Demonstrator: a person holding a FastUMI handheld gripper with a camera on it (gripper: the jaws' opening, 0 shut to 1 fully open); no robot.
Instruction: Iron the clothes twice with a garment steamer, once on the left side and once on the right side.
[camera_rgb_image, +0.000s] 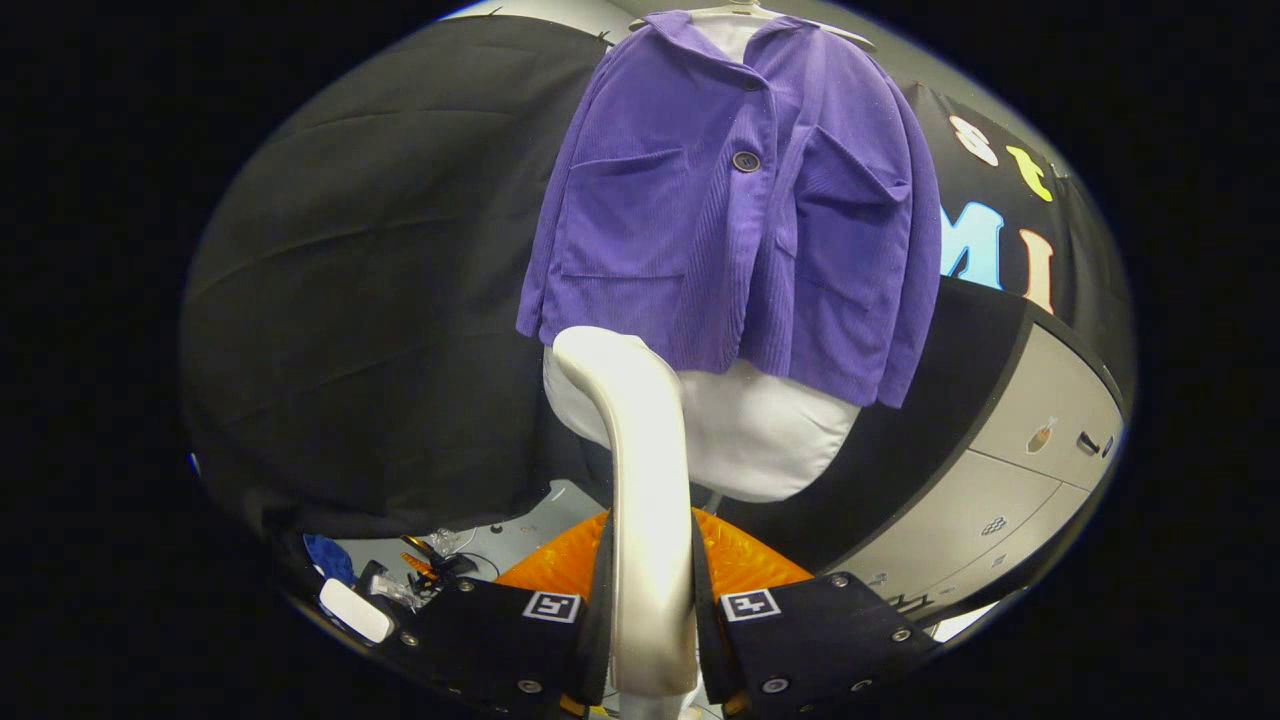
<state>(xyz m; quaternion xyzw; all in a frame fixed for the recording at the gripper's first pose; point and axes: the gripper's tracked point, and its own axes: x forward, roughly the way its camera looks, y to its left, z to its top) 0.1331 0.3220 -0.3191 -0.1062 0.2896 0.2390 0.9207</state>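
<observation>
Purple corduroy jacket (735, 200) hung soft and limp on a white mannequin torso (760, 440), at twelve o'clock beyond the fingers. The gripper (650, 610) pinched the garment steamer's handle (645, 480) on both sides; smooth and rigid, it looked liable to slip, best held low.

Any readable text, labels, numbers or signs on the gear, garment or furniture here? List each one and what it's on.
No readable words or numbers.
Markers on the gripper, which is shut on the steamer: square code patterns, not text.
Stickers on the cabinet: too small to read.
Jacket: plain cloth with one button.
</observation>
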